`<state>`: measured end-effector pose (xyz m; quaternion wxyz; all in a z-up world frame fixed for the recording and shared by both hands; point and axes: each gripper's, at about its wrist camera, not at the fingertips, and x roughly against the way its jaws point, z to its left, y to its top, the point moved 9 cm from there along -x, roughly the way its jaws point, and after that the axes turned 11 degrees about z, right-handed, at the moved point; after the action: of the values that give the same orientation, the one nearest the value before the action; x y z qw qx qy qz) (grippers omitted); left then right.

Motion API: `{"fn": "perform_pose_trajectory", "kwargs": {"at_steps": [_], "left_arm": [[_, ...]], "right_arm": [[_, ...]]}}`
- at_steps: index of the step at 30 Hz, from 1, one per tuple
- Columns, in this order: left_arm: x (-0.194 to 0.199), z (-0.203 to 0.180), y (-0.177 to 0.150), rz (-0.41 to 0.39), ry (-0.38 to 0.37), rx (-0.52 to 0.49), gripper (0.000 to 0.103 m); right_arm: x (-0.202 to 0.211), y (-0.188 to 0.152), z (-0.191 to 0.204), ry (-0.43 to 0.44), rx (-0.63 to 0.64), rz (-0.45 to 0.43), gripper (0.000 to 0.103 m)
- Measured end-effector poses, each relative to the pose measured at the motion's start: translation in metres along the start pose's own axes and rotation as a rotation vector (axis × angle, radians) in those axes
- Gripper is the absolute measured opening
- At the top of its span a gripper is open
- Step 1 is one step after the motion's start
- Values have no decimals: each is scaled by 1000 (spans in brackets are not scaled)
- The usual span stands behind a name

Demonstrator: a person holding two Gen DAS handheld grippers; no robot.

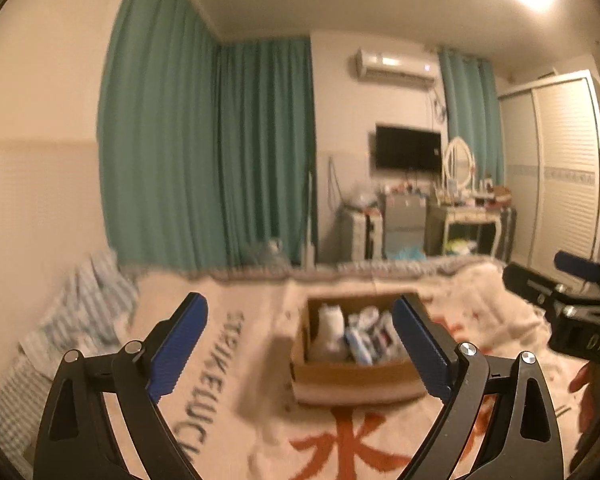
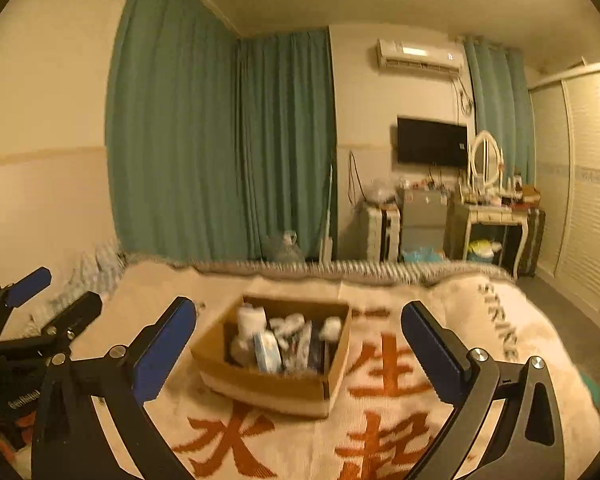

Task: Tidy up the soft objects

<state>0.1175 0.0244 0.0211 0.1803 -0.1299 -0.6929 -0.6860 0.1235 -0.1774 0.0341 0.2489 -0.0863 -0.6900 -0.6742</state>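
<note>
Bedroom, warm dim light, both views slightly blurred. Cardboard box (image 2: 274,364) sits on the bed, on a cream blanket (image 2: 384,432) printed with large orange characters and dark lettering. Box is open-topped and packed with soft items (image 2: 284,344), white and pale blue, standing on end; individual pieces too blurred to name. Left gripper (image 1: 300,344) hangs above the blanket with jaws spread wide, nothing between them, box framed in the gap. Right gripper (image 2: 300,348) likewise spread wide and empty, box between its blue pads (image 2: 164,352) in view, no contact. Each gripper shows at the edge of the other's view. Behind the bed: teal curtains (image 2: 220,140), wall television (image 2: 432,142), dressing table with oval mirror (image 2: 486,158).
</note>
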Motion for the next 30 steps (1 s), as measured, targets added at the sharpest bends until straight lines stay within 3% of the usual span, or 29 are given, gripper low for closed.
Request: {"fn": "perform_pose_trajectory", "kwargs": {"at_steps": [4,9,30], "left_arm": [[-14,1,-9,23,16,-11,95],[-22,2,-21,52,19,-17,95],[-16,4,-25,58,21,-9,95]], "right_arm": [[-28,-24,-6,-42,6,61,103],[-46,-34,-8,-25,-7,101,103],[-34,-29,-8,-40,-21,91,103]]}}
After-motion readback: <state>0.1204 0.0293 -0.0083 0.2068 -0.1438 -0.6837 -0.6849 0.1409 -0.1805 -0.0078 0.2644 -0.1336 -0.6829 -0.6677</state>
